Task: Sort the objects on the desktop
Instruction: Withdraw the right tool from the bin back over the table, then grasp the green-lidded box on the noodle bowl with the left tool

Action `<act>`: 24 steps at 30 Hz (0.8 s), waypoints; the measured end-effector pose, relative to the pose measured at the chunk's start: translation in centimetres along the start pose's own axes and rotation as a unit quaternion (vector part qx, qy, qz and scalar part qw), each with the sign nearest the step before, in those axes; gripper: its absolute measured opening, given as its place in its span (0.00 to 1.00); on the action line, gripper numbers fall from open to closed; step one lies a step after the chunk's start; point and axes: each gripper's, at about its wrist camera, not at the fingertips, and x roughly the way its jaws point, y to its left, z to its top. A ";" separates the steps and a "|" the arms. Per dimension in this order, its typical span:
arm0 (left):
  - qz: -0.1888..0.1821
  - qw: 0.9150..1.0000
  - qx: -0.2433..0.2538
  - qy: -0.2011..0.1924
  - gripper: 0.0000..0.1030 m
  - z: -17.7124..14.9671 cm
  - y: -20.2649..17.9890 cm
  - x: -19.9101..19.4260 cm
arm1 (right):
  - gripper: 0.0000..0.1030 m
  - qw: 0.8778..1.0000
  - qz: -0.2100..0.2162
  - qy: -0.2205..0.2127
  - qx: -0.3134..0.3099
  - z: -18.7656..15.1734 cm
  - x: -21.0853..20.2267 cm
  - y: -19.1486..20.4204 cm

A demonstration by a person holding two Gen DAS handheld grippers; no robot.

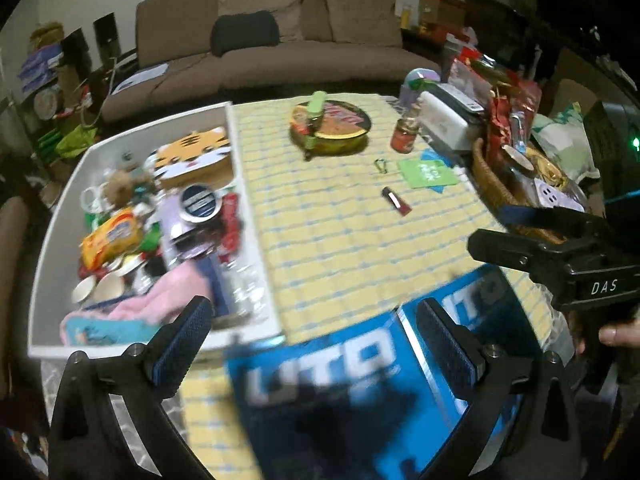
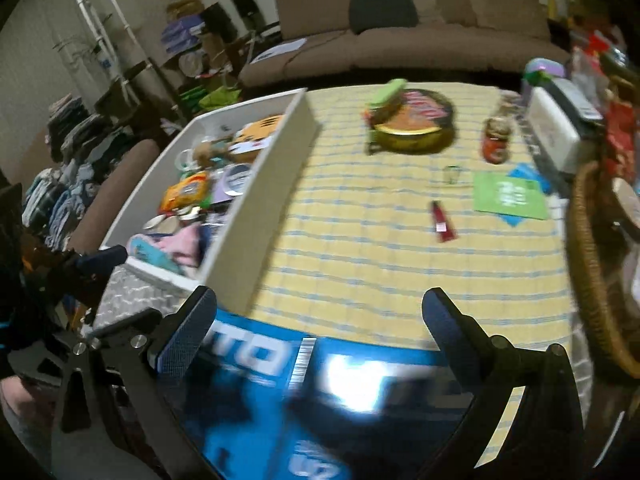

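Observation:
A blue box [image 1: 340, 380] with large white letters lies on the near edge of the yellow checked tablecloth [image 1: 340, 240]. My left gripper [image 1: 316, 308] hangs open just above the box, holding nothing. My right gripper [image 2: 320, 300] is also open, over the same blue box [image 2: 272, 384]. In the left wrist view the right gripper [image 1: 486, 226] comes in from the right, held by a hand [image 1: 616, 336]. A small red stick [image 1: 396, 202], a green card [image 1: 426, 174], a carabiner [image 1: 382, 166], a red jar [image 1: 404, 136] and a round tin [image 1: 336, 124] lie loose on the cloth.
A white tray [image 1: 250, 216] at the left holds several items, among them a tiger-face case [image 1: 196, 156] and a pink cloth [image 1: 160, 300]. A wicker basket [image 2: 588, 248] full of packets stands at the right edge. A white device [image 1: 448, 120] sits behind the jar. A brown sofa [image 1: 280, 40] lies beyond.

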 end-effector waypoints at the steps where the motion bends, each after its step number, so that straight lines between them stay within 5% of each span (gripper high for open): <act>1: -0.002 1.000 -0.001 0.000 1.00 0.3 -0.5 0.5 | 1.00 1.000 -0.005 -0.001 0.003 0.0 -0.1 -1.2; 13: 0.020 0.998 -0.061 0.001 1.00 9.5 -1.9 9.9 | 1.00 0.999 -0.013 -0.035 0.016 1.5 0.3 -9.1; 24: 0.078 0.995 -0.055 -0.015 1.00 17.7 0.2 18.4 | 1.00 0.995 0.058 -0.048 0.060 7.9 3.7 -12.0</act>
